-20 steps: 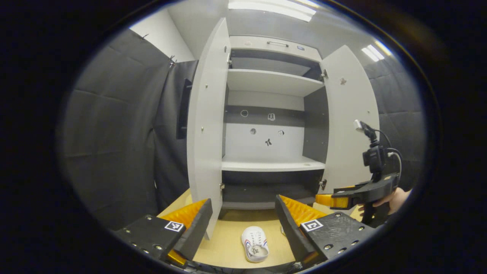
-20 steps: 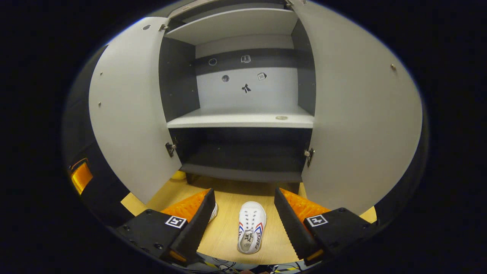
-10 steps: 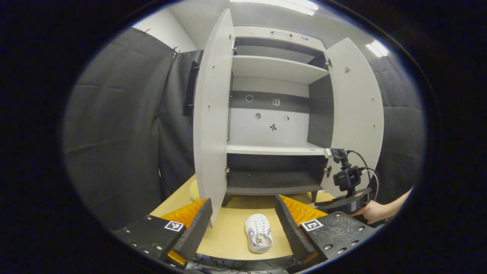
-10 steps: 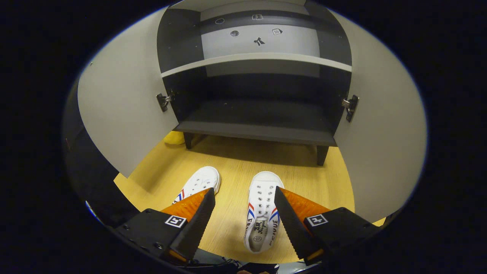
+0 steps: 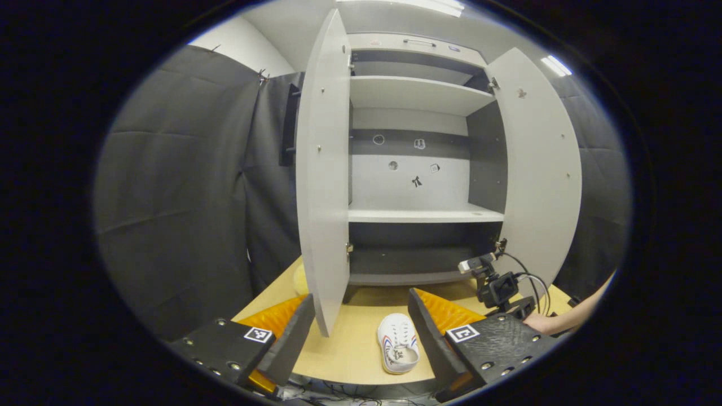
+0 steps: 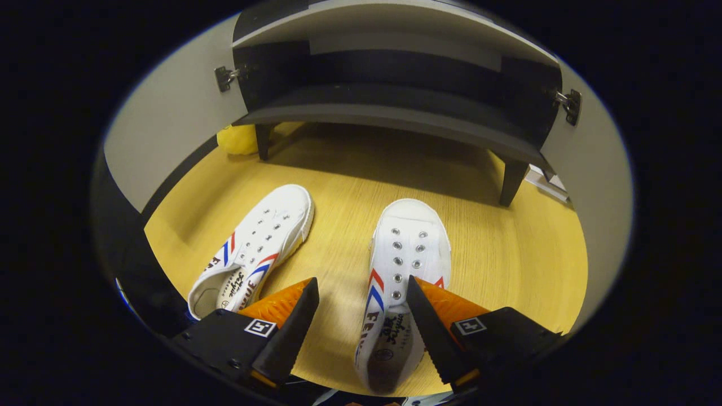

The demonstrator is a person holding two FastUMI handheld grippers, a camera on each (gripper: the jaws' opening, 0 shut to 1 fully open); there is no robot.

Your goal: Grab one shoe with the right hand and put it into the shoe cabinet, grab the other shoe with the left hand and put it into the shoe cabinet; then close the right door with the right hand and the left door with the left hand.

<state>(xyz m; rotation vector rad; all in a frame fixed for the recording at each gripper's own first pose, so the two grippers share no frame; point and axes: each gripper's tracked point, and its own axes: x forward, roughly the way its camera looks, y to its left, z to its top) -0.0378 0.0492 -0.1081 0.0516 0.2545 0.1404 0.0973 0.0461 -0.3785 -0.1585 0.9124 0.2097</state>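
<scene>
Two white shoes with red and blue stripes lie on the wooden floor, toes toward the shoe cabinet (image 6: 389, 107). In the right gripper view my right gripper (image 6: 361, 327) is open and low over the right-hand shoe (image 6: 407, 248); its right finger (image 6: 428, 332) covers part of the shoe's opening. The other shoe (image 6: 259, 242) lies to the left, outside the fingers. In the left gripper view my left gripper (image 5: 361, 332) is open and empty, held back from the cabinet (image 5: 420, 214), with one shoe (image 5: 399, 351) below it. The right gripper (image 5: 499, 290) and a hand (image 5: 550, 322) are down at the right.
Both cabinet doors stand wide open, the left door (image 5: 322, 186) edge-on close to my left gripper and the right door (image 5: 541, 169) swung outward. The pale middle shelf (image 5: 423, 214) and dark bottom shelf (image 5: 406, 265) are bare. A yellow object (image 6: 240, 140) sits by the cabinet's left leg.
My right gripper has dropped and tipped down toward the floor, so both shoes loom larger and the right-hand shoe sits under its fingers. The left gripper has shifted slightly.
</scene>
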